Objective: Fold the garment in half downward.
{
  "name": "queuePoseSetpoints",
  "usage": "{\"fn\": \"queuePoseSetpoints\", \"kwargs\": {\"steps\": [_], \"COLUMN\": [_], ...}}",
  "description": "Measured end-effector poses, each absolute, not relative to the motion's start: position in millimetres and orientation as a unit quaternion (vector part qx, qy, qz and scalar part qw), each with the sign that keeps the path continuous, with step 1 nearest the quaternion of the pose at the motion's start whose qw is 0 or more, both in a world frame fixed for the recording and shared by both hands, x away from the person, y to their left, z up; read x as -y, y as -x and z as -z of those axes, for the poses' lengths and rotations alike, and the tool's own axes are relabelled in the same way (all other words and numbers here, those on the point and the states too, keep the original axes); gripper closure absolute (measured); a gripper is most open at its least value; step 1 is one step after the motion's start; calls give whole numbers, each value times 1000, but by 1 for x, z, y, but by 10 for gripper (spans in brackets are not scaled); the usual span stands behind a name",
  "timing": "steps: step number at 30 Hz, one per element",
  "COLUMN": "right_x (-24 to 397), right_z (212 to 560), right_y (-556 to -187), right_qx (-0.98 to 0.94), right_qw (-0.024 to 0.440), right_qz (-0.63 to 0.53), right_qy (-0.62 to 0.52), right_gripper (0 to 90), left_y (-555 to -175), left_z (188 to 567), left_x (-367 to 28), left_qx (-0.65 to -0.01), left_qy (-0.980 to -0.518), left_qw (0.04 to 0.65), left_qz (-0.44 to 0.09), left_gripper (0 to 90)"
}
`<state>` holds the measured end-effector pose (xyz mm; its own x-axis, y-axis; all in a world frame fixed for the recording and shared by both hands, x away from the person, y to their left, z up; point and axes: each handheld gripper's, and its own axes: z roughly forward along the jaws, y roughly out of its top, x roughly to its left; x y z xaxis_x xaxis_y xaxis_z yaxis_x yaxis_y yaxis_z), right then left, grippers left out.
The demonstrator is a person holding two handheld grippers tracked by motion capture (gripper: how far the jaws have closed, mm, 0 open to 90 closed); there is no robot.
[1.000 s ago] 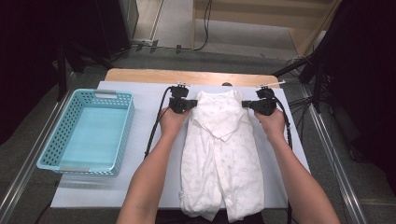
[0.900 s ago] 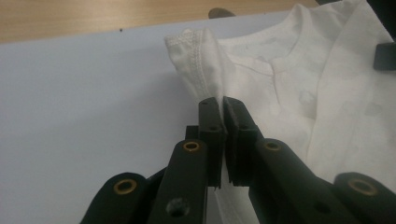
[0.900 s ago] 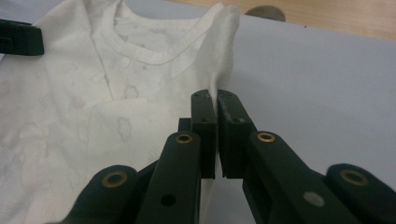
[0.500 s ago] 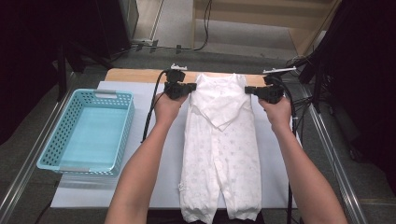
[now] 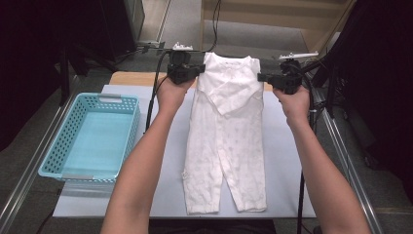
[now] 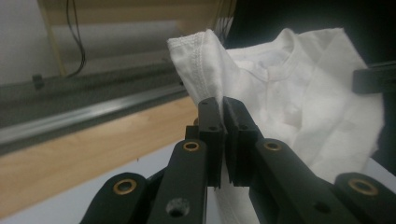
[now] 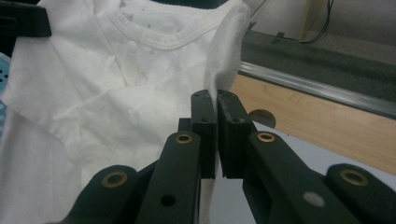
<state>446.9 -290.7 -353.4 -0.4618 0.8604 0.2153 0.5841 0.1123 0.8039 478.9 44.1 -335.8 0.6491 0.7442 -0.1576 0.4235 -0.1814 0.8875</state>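
A white baby romper [image 5: 225, 131] hangs by its shoulders above the table, its legs still trailing on the white sheet [image 5: 287, 161]. My left gripper [image 5: 200, 69] is shut on the romper's left shoulder; in the left gripper view the jaws [image 6: 222, 109] pinch the stitched edge of the cloth [image 6: 299, 93]. My right gripper [image 5: 262, 77] is shut on the other shoulder, and the right gripper view shows the fabric [image 7: 116, 88] clamped at the jaw tips [image 7: 215, 105]. Both hands hold the garment stretched between them, collar up.
A light blue plastic basket [image 5: 54, 155] stands at the table's left, with nothing in it. Bare wooden tabletop [image 5: 131, 78] shows behind the sheet. Metal rails [image 5: 353, 175] run along both sides, and cables trail from each gripper.
Both grippers have risen and moved toward the far edge, lifting the romper's top off the sheet. The garment has stretched out to its full length.
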Motion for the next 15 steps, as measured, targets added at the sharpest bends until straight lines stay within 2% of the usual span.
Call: {"fn": "queuePoseSetpoints", "kwargs": {"steps": [5,15], "right_x": [289,280], "right_z": [354,395], "right_y": [-443,-438], "right_qx": [-732,-749], "right_qw": [160,141], "right_qz": [-448,-425], "right_qy": [-488,-489], "right_gripper": [842,842], "left_y": [-476,-467], "left_z": [343,384], "left_x": [-49,-62], "left_qx": [-390,-410], "left_qy": [-760,-763], "left_qw": [499,489], "left_qz": [-148,-102], "left_gripper": [865,864]}}
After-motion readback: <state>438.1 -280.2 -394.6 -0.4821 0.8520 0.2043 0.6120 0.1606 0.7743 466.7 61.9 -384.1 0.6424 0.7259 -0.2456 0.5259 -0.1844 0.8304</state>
